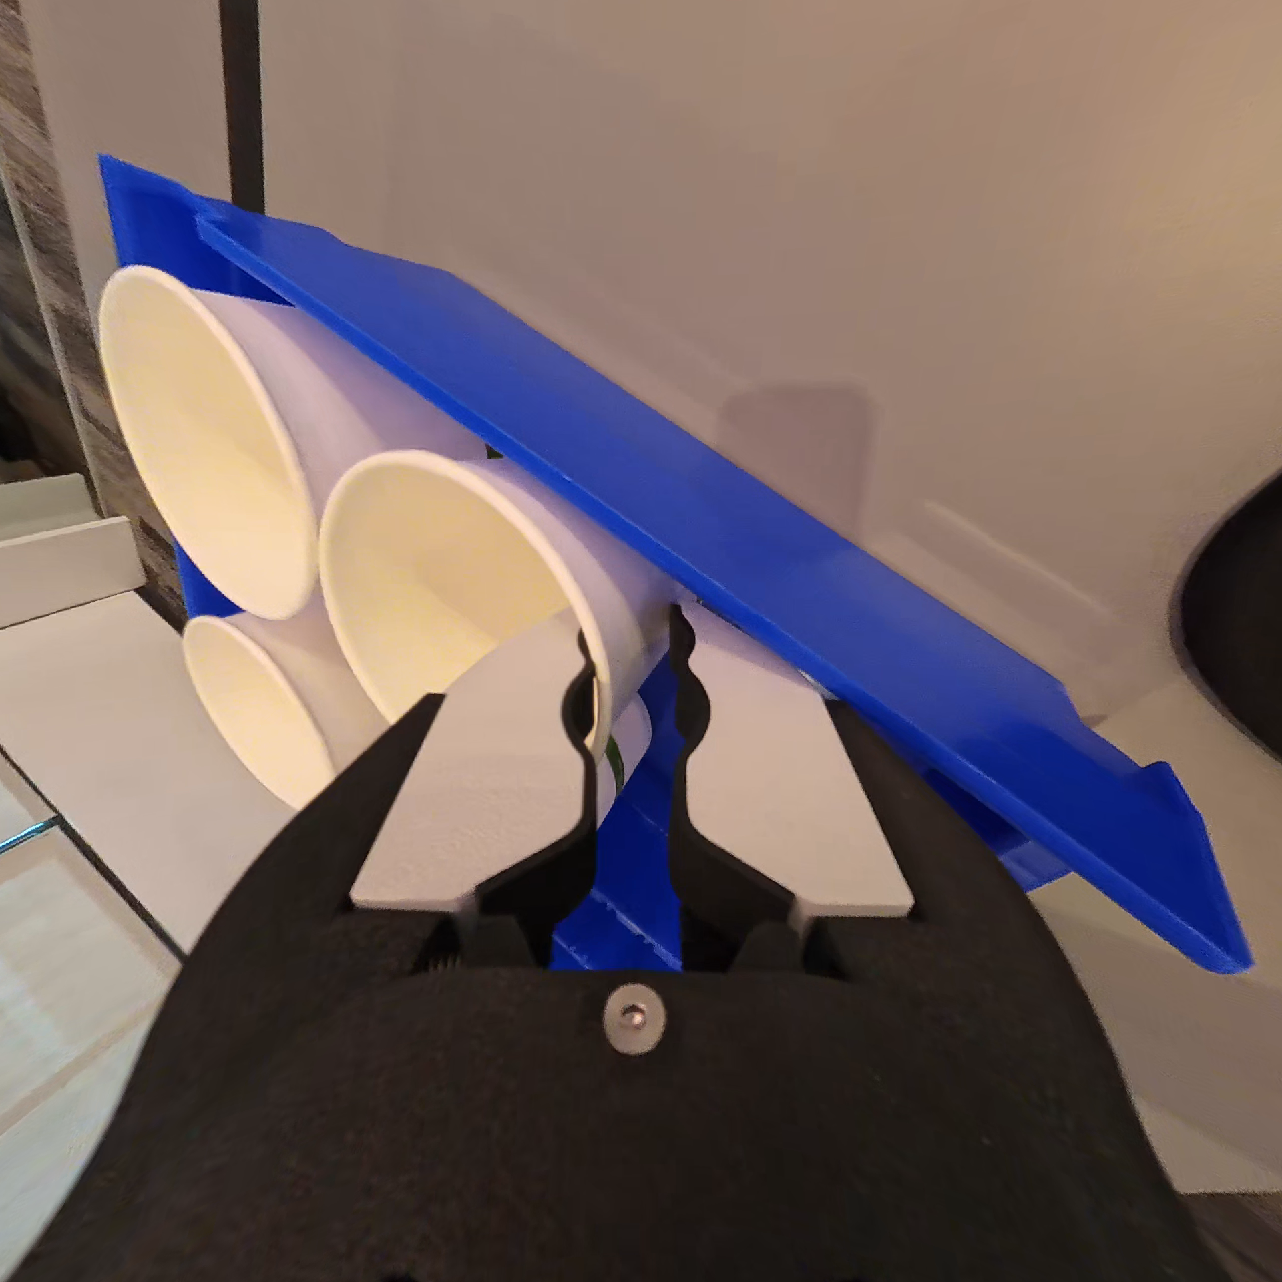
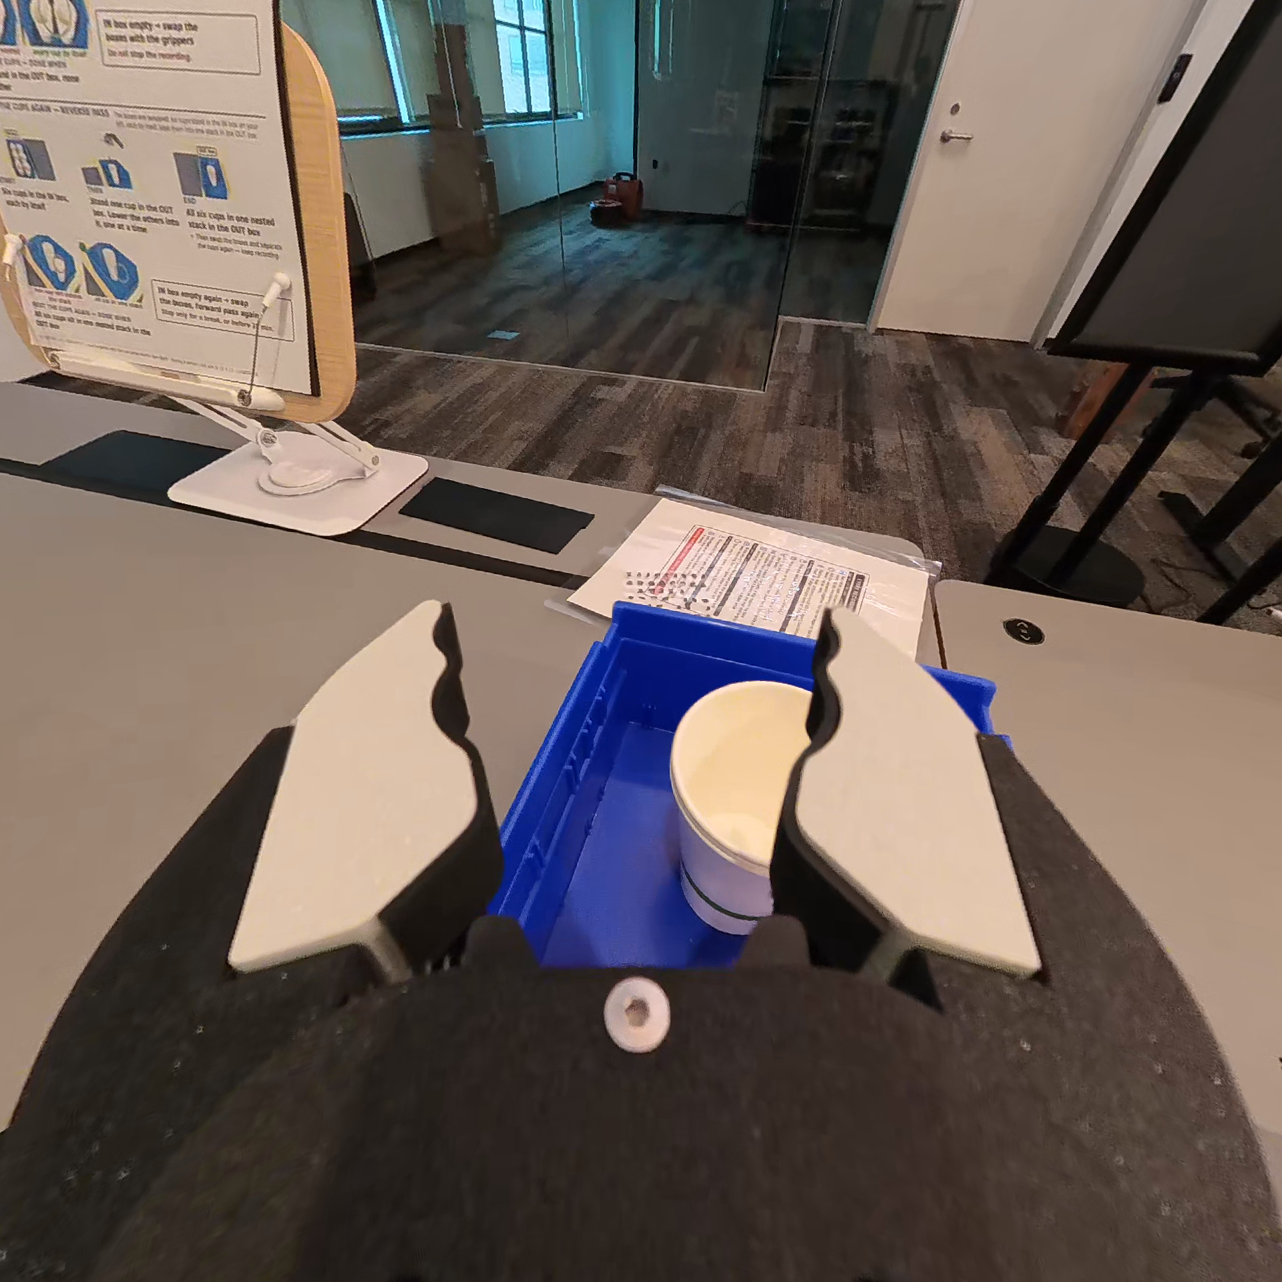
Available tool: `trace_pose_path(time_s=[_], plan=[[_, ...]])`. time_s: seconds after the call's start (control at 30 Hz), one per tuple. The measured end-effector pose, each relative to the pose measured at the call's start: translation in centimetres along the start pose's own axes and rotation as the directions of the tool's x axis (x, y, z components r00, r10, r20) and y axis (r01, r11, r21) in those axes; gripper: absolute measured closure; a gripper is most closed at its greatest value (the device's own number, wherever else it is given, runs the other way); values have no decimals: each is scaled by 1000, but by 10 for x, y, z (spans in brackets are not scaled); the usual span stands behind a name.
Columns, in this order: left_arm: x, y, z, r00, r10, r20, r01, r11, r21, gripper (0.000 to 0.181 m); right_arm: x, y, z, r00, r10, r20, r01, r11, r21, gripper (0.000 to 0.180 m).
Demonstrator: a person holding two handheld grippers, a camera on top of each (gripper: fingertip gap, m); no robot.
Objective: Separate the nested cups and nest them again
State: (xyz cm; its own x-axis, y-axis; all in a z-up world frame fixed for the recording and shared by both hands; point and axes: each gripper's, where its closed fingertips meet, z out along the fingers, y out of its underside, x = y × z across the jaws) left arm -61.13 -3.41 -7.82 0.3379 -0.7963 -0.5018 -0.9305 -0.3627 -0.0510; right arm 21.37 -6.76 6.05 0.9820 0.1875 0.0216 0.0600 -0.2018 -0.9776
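Grey tabletop (image 2: 173, 659) in a glass-walled office. Right tool (image 2: 638, 728), fingers spread wide and empty, above a blue bin (image 2: 590, 763) holding one upright white cup (image 2: 728, 798). Left tool (image 1: 628, 666) clamps the rim of a cup (image 1: 444, 569); two more cups (image 1: 194, 444) lie in a tipped blue bin (image 1: 694, 527).

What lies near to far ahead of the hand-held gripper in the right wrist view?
Right hand-held gripper → white paper cup inside blue plastic bin → bagged printed sheet → white-based wooden document stand → glass partition.
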Motion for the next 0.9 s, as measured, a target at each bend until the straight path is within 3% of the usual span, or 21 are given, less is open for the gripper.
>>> trace_pose_path(time_s=[0.17, 0.33, 0.63, 0.8, 0.9], plan=[[10, 3, -5, 994, -35, -100, 34, 999, -19, 179, 0, 7, 5, 1000, 0, 5, 0, 1000, -31, 85], [11, 8, -22, 995, -19, -99, 16, 999, -38, 181, -2, 8, 6, 1000, -17, 8, 17, 999, -47, 86], [-5, -4, -122, 994, 106, 42, -104, 994, -35, 181, -34, -21, 1, 992, -115, 45, 115, 993, -16, 88], [35, -85, -184, 971, 238, 15, -237, 951, 198, 181, -127, -71, 4, 935, -215, 284, 181, 973, 141, 89], [84, -142, -215, 928, 369, -39, -329, 866, 376, 181, -233, -98, -7, 746, -294, 597, 137, 946, 294, 90]])
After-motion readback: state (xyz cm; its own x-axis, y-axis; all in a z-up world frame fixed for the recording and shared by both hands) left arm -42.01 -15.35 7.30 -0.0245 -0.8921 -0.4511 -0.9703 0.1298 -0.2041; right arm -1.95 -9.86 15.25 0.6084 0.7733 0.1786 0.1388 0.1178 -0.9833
